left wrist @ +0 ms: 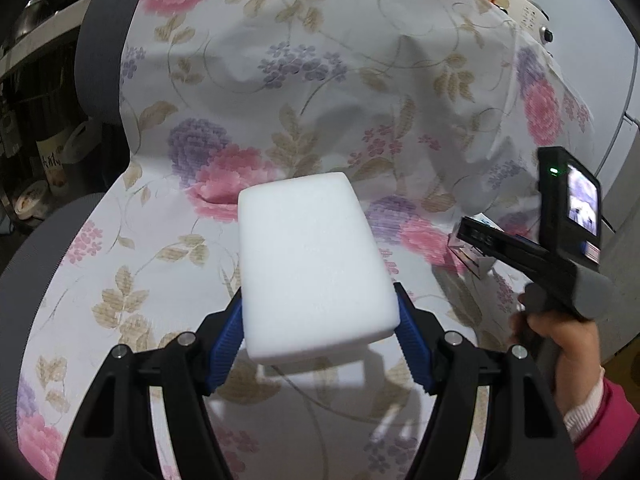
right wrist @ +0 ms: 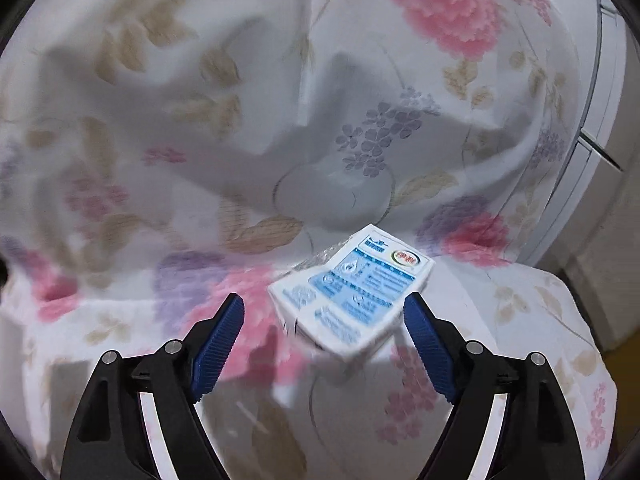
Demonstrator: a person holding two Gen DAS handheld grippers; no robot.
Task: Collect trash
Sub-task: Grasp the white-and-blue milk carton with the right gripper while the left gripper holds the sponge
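floral cloth [left wrist: 320, 80], pale with pink and purple flowers and tan leaves, drapes over a grey upholstered chair [left wrist: 100, 40] and fills most of both views, lying creased over the backrest and flatter on the seat. off the chair's right side stands a white appliance [left wrist: 624, 92], and to the left a dark shelf [left wrist: 28, 92] holds a bottle and some bowls, too dim to tell more.

next in size, a white rectangular foam block [left wrist: 312, 268] sits raised above the seat, casting a shadow on the cloth below. the left gripper [left wrist: 320, 340] grasps it: both blue ribbed pads press against the block's near sides, jaws clenched on it.

the right gripper [right wrist: 324, 336] is seen in the left wrist view as a black handheld tool with a small lit screen, held by the person's right hand [left wrist: 560, 344] in a pink sleeve. its jaws are released, spread wide with blue pads [right wrist: 218, 344] well apart.

smallest, a white and blue printed carton [right wrist: 356, 296] lies tilted on the cloth at the seat's right part, near the backrest fold. it sits between the spread pads, closer to the right one; whether that pad touches it cannot be told through the blur.
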